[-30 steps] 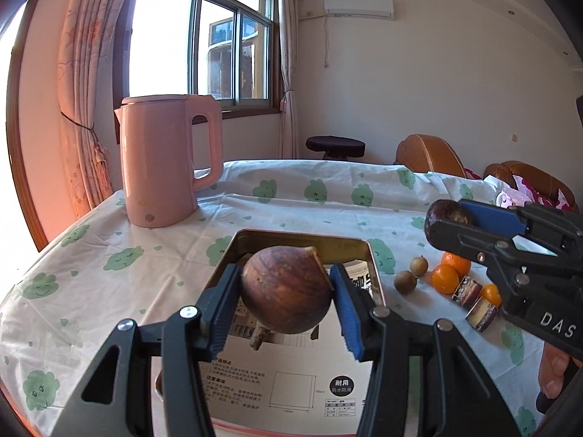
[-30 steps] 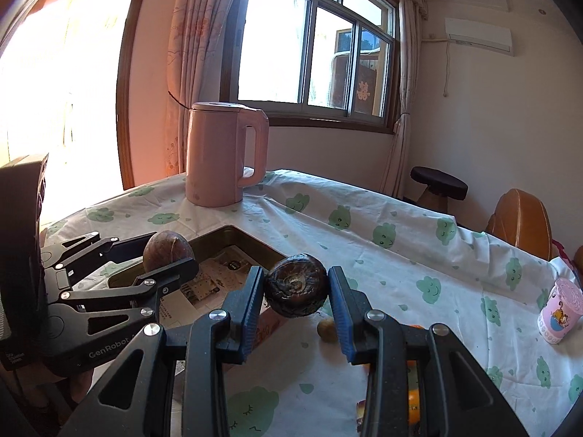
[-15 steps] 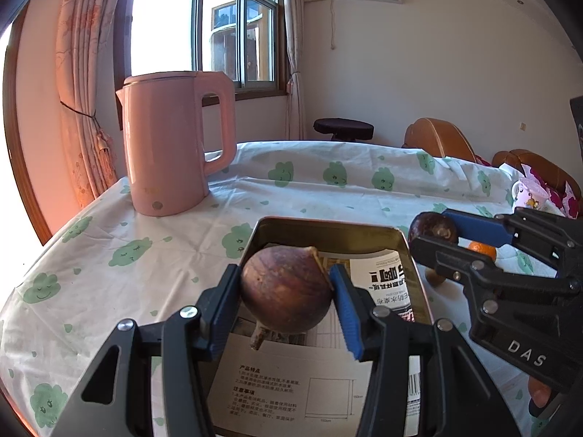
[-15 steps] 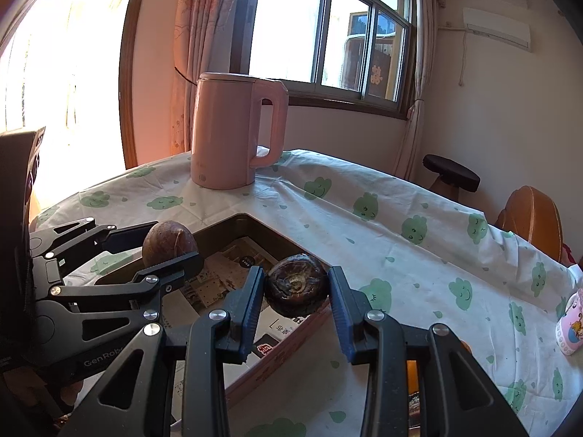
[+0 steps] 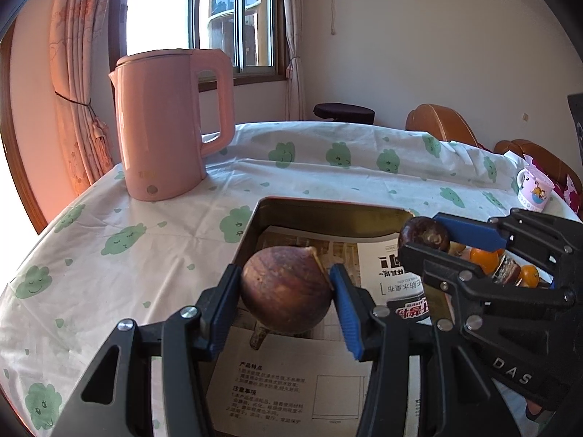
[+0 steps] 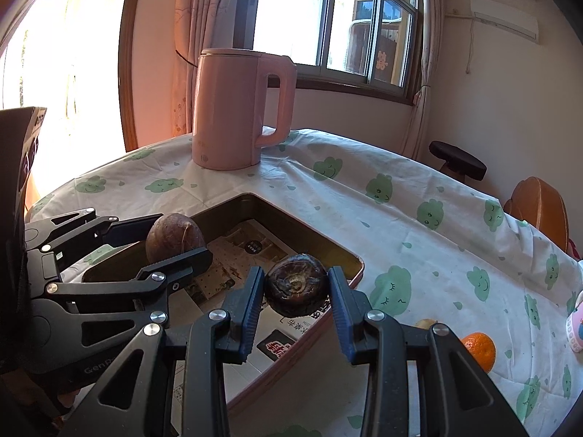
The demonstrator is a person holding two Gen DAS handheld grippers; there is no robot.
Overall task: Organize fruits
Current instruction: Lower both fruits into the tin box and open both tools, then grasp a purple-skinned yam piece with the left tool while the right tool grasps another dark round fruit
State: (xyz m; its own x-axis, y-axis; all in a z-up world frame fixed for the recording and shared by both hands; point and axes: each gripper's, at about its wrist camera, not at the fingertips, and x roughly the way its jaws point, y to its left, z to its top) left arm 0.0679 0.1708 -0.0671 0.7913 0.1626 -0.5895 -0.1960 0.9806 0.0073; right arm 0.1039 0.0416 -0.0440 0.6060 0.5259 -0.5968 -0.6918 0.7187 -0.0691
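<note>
My left gripper (image 5: 286,293) is shut on a round brown fruit (image 5: 284,287) and holds it above the metal tray (image 5: 328,205), which is lined with printed paper. My right gripper (image 6: 295,295) is shut on a dark wrinkled fruit (image 6: 296,289) and holds it over the tray's right rim (image 6: 355,258). In the left wrist view the right gripper (image 5: 424,240) reaches in from the right with its dark fruit (image 5: 422,235). In the right wrist view the left gripper (image 6: 175,240) holds the brown fruit (image 6: 175,235) over the tray's left part.
A pink kettle (image 5: 167,123) stands on the cloud-print tablecloth behind the tray. Oranges (image 5: 482,258) and small packets lie right of the tray; one orange (image 6: 479,349) shows in the right wrist view. A printed cup (image 5: 533,189) stands at the far right.
Both grippers have moved forward and lower over the tray, each keeping its fruit. The right gripper has come in from the table's right side to the tray's rim.
</note>
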